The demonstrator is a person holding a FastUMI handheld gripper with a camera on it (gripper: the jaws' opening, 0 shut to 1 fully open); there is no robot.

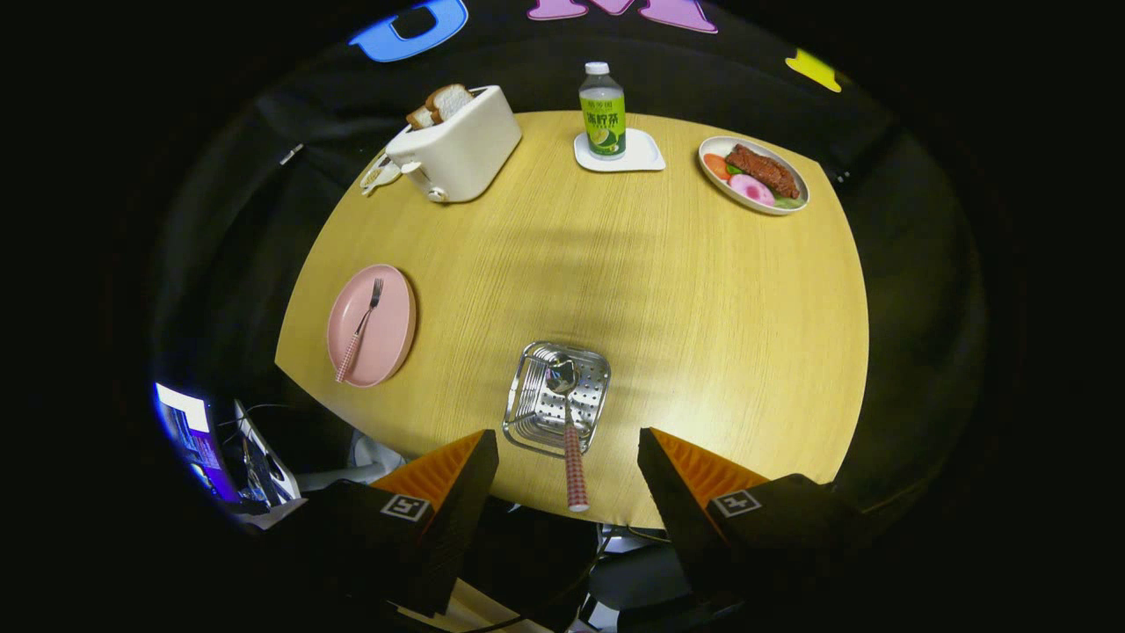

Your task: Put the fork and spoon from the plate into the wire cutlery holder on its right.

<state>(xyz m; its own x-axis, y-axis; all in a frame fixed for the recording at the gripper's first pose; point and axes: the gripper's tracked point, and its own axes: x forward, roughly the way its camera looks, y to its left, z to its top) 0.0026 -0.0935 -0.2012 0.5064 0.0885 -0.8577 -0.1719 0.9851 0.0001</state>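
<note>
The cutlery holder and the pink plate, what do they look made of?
The cutlery holder, just ahead of the open gripper, looks like polished metal: mirror-bright, with wire sides and a perforated wall. The pink plate looks like matte plastic or glazed ceramic; its even, dull sheen leaves that open.

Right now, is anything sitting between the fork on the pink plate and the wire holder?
Nothing visible. Bare table lies between the fork on the pink plate and the wire holder, where the spoon already rests. The tool hangs open.
</note>
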